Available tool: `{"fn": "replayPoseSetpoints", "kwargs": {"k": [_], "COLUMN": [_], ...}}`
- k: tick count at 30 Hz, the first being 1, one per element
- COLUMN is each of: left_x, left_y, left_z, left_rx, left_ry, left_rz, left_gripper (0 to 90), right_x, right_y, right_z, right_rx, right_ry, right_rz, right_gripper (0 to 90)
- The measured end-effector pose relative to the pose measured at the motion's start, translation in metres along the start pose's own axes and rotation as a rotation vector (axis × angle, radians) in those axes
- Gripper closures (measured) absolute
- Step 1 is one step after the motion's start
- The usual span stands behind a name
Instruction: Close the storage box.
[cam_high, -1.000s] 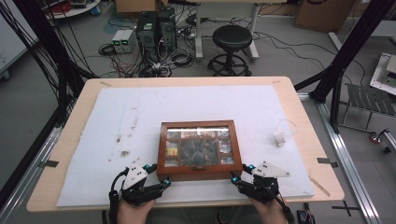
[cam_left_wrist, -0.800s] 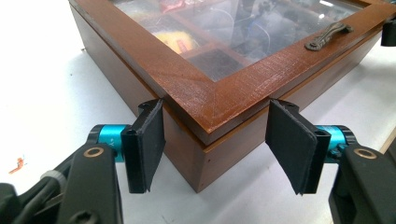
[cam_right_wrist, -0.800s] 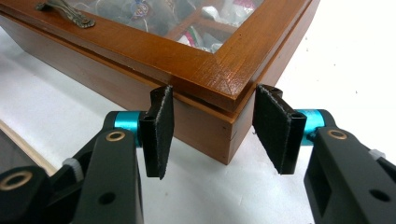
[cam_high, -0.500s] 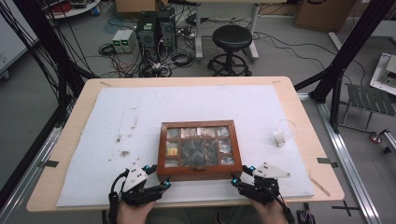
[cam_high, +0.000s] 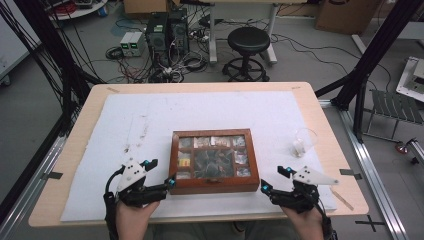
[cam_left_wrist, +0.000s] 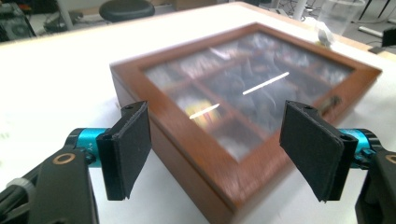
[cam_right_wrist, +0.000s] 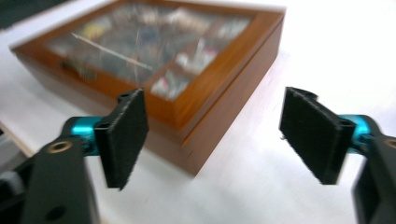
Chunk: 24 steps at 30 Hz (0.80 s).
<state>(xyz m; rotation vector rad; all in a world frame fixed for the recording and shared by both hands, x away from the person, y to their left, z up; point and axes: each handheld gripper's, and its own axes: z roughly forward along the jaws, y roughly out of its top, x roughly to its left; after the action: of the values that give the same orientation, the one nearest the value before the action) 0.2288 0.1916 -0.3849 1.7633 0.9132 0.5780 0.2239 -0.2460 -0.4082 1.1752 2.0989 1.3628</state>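
A wooden box (cam_high: 215, 161) with a glass lid lies flat near the front middle of the table (cam_high: 75, 130), on a white sheet (cam_high: 150, 120). Its lid is down, and through the glass the inside shows as a grid of small compartments; these hold small packets, one of them yellow at the left side (what the rest are is too blurred to tell). A small metal clasp (cam_high: 216, 180) sits at the middle of the front edge.

The left hand-held gripper (cam_high: 159, 177) is held just off the box's front left corner, pointing across toward it. In the left gripper view its black pads (cam_left_wrist: 126, 149) stand wide apart with that corner of the box (cam_left_wrist: 243, 121) showing beyond the gap, nothing pressed between them; the jaws have just been opening. The hand comes in from the bottom edge of the high view.

The right hand-held gripper (cam_high: 272, 184) mirrors it off the front right corner, near the box but apart from it. In the right gripper view its pads (cam_right_wrist: 123, 135) are likewise spread, the corner of the box (cam_right_wrist: 187, 93) beyond them and untouched; these jaws too have just been opening.

Farther right, well apart from the box, a clear plastic cup (cam_high: 304, 142) lies on the sheet with something small and pale inside. Beyond the table stands a black stool (cam_high: 248, 42).
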Motion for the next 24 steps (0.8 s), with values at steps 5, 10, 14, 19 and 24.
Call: {"fn": "replayPoseSetpoints", "kwargs": {"k": [5, 10, 14, 19, 24], "left_x": [0.006, 0.009, 0.012, 0.011, 0.012], "left_y": [0.03, 0.042, 0.041, 0.034, 0.024], "left_z": [-0.004, -0.005, -0.011, -0.017, -0.019], "left_rx": [-0.078, -0.104, -0.127, -0.148, -0.137], "left_ry": [0.045, 0.013, 0.015, 0.026, 0.03], "left_rz": [0.031, 0.069, 0.078, 0.079, 0.071], "left_gripper": [20.8, 20.8, 20.8, 20.8, 20.9], "right_x": [-0.01, -0.011, -0.01, -0.011, -0.013], "right_y": [0.036, 0.058, 0.071, 0.068, 0.064], "right_z": [-0.005, -0.008, -0.014, -0.017, -0.014], "right_rx": [-0.084, -0.127, -0.2, -0.207, -0.189], "right_ry": [-0.031, -0.026, -0.056, -0.066, -0.087], "right_rz": [-0.044, -0.09, -0.138, -0.135, -0.123], "right_gripper": [20.4, 19.3, 19.3, 19.3, 19.3]}}
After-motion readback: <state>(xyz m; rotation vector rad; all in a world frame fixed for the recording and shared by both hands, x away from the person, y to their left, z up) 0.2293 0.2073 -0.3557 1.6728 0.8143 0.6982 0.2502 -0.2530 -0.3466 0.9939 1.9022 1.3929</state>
